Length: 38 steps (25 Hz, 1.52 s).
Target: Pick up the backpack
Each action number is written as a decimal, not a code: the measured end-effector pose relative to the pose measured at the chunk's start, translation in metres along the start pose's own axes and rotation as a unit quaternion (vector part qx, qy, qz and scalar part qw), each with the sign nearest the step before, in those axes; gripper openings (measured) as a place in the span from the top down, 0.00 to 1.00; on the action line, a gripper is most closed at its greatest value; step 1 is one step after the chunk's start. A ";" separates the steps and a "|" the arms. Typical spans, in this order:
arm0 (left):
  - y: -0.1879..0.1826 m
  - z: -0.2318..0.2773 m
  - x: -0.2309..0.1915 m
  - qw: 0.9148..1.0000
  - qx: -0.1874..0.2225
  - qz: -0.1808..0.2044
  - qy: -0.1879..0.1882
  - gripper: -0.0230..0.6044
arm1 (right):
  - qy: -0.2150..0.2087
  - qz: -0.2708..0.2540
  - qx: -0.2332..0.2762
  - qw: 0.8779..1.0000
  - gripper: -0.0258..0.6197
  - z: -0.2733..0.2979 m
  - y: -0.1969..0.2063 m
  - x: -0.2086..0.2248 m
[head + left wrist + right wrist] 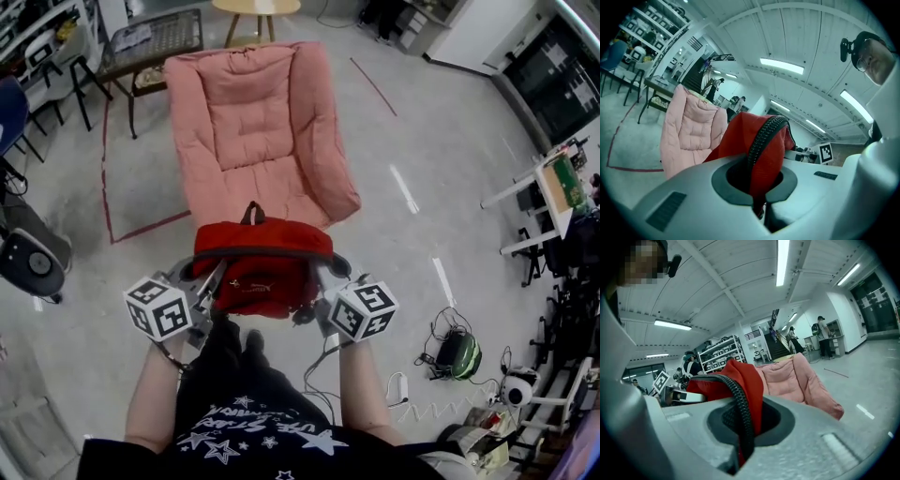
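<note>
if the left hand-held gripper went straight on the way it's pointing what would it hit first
Probably the pink padded chair, which lies straight ahead of the left hand-held gripper and the red backpack clamped in it. Depth is unclear, so the seat's front edge is only a guess.

We can read no word for certain. The black shirt [253, 433] carries white lettering among printed stars, too small and turned away for us to make out. The red backpack [264, 272] bears a small pale logo, unreadable to us. The cubes on the left gripper [210, 279] and right gripper [323, 279] show black-and-white square code markers.
</note>
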<state>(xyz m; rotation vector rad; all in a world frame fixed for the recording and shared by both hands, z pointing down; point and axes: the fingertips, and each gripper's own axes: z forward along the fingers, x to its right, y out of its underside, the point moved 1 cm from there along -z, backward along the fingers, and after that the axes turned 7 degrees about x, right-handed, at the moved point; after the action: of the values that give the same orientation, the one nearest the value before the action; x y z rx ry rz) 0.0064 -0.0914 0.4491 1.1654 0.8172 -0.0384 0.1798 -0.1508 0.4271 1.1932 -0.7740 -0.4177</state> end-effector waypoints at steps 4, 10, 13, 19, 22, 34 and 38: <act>0.007 -0.034 0.002 1.000 -0.011 0.001 -0.010 0.95 | -0.017 0.010 -0.018 1.000 0.95 -0.007 0.015 -0.027; -0.010 -0.076 0.005 1.000 0.007 -0.003 -0.009 0.95 | -0.025 -0.023 -0.025 0.999 0.95 -0.011 0.010 -0.082; -0.014 -0.101 0.009 1.000 0.013 0.007 0.002 0.95 | -0.020 -0.024 -0.017 0.999 0.95 -0.019 0.008 -0.108; -0.026 -0.175 0.023 0.999 0.033 0.020 0.026 0.95 | -0.013 -0.037 0.005 0.999 0.95 -0.042 0.006 -0.183; -0.031 -0.195 0.029 0.998 0.036 0.028 0.040 0.95 | -0.006 -0.037 0.014 0.999 0.95 -0.054 0.006 -0.206; 0.004 -0.286 0.072 0.995 0.004 0.045 0.088 0.95 | 0.036 -0.035 0.020 0.999 0.95 -0.138 0.045 -0.292; 0.025 -0.307 0.075 0.995 -0.009 0.037 0.095 0.95 | 0.046 -0.032 0.008 0.998 0.95 -0.154 0.062 -0.308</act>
<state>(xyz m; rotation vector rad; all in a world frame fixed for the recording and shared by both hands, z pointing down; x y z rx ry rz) -0.0976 0.1997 0.3795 1.1932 0.9375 0.1432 0.0766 0.1775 0.3640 1.2469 -0.6614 -0.4065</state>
